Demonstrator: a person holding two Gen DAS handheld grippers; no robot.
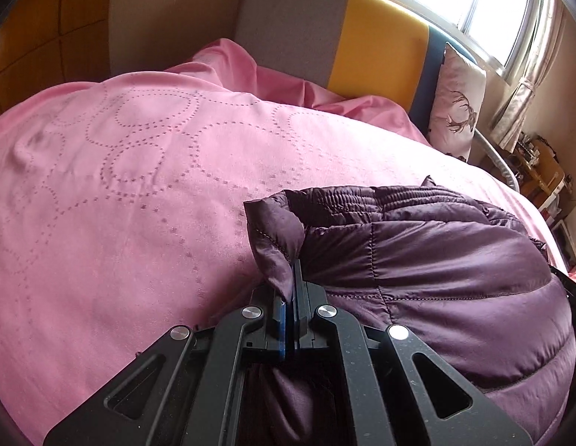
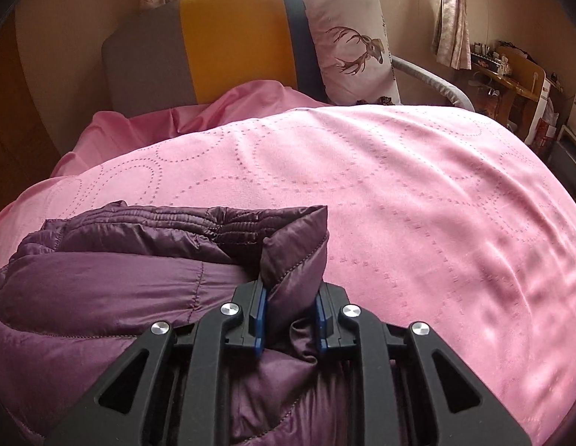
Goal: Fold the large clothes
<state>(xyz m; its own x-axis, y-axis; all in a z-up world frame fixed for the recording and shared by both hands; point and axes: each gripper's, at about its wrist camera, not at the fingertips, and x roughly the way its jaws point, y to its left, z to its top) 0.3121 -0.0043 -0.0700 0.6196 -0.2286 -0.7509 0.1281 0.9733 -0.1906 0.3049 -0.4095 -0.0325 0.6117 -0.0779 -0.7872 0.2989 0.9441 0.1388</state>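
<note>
Left wrist: jacket (image 1: 436, 260) corner pinched, bedspread (image 1: 120, 186) beside.

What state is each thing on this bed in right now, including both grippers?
Left gripper: shut on a corner of the jacket.
Right gripper: jaws partly apart, a jacket corner between them.
Jacket: purple, quilted, doubled over on the bed.
Bedspread: pink, spread out, slightly wrinkled.
Pillow: upright against the headboard.
</note>
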